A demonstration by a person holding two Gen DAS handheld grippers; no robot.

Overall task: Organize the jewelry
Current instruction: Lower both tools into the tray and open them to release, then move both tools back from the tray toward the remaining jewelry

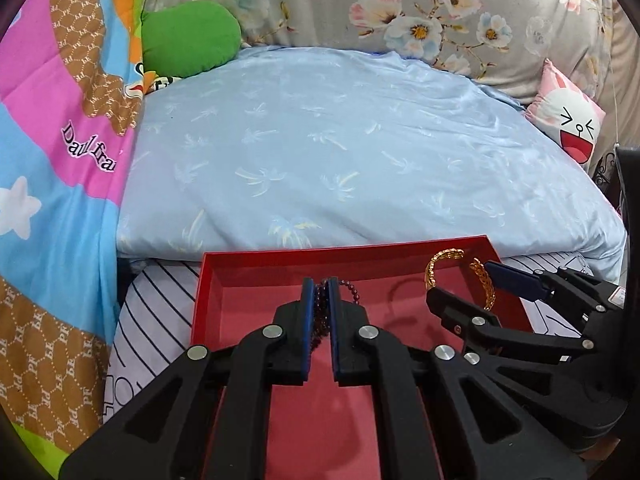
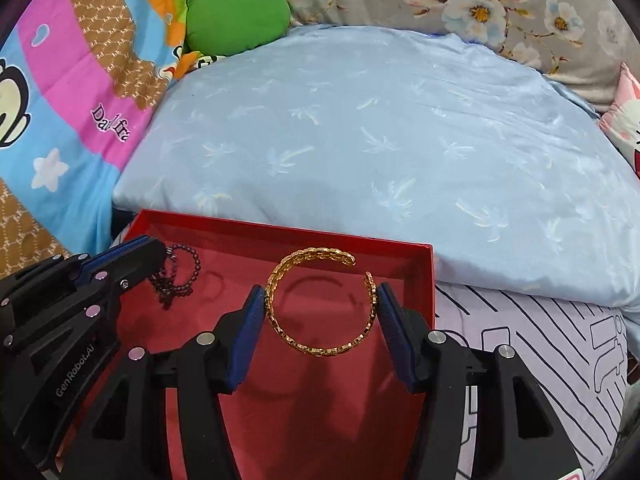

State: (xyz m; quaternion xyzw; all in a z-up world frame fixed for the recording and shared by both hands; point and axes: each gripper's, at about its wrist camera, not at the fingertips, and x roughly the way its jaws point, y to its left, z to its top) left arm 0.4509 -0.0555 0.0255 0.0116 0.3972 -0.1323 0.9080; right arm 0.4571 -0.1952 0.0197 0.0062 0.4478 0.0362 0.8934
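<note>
A red open box lies on the bed. My left gripper is shut on a dark purple bead bracelet above the box floor; the bracelet also shows in the right wrist view, hanging from the left gripper. My right gripper is shut on a gold open cuff bangle, pads touching both its sides, held over the box. The bangle and right gripper show at the right in the left wrist view.
A light blue pillow lies behind the box. A colourful quilt is at the left, a green cushion at the back left, a pink cartoon cushion at the right. A striped sheet is under the box.
</note>
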